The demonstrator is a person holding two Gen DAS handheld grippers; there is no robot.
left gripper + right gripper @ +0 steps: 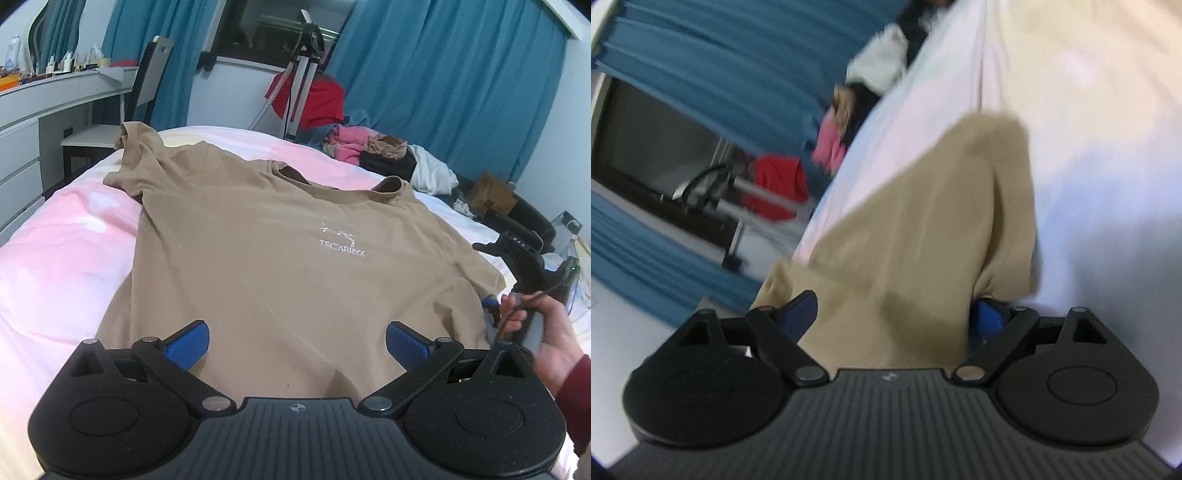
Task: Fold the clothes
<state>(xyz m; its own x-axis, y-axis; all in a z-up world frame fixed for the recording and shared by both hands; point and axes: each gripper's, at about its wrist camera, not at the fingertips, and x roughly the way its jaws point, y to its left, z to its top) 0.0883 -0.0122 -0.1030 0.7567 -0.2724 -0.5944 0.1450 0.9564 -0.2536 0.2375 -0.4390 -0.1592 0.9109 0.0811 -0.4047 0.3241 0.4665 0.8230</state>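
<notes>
Two grippers work the tan T-shirt [258,251] spread logo-up on the bed [66,258]: left gripper [297,345] spread wide over its hem, right gripper [894,314] parted around a sleeve, which I judge needs clamping before folding inward.

Bare sheet [66,258] left of the shirt [266,258] lies open; a clothes heap [388,155] crowds the far corner.

Matt tan cloth t-shirt [258,258] on smooth cotton-like bedsheet [66,258]
</notes>
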